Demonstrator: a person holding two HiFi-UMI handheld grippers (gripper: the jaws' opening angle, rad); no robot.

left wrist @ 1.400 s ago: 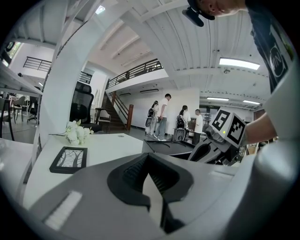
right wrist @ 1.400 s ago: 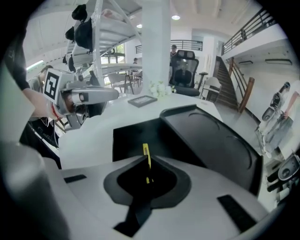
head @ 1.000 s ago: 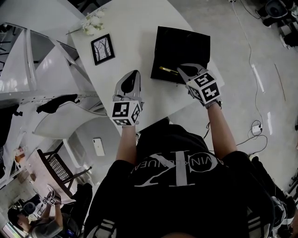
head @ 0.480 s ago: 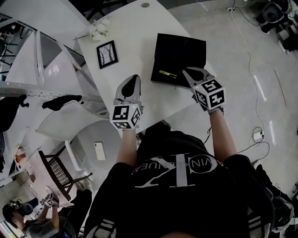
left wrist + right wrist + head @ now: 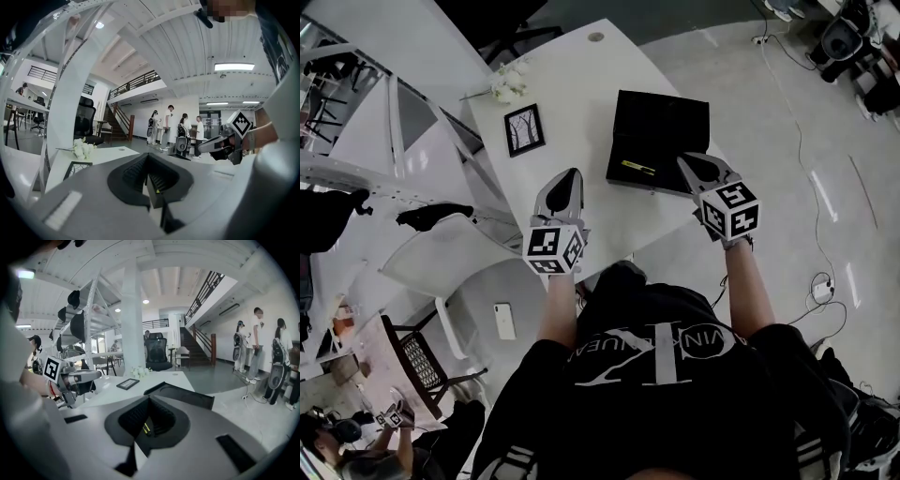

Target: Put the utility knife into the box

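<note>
A yellow utility knife (image 5: 637, 169) lies inside the open black box (image 5: 666, 117), on the dark lining close to the box's near-left corner and angled across it, with nothing gripping it. The right gripper (image 5: 686, 161) hangs at the box's near-right edge, just beside the knife; its fingers are drawn together at the tips and carry nothing. The left gripper (image 5: 571, 174) is held to the left of the box, well apart from the knife, above the white tabletop (image 5: 581, 103); its fingers also meet at the tips and are empty. The box sits near the right-hand edge of the tabletop. A small framed picture (image 5: 525, 129) of bare branches lies flat to the left of the box, and a bunch of white flowers (image 5: 508, 82) rests beyond the frame, farther from the box. Off the tabletop, well to the left of the box and lower down, stands a white chair (image 5: 431, 253), with a white phone (image 5: 503, 321) lying below it.
</note>
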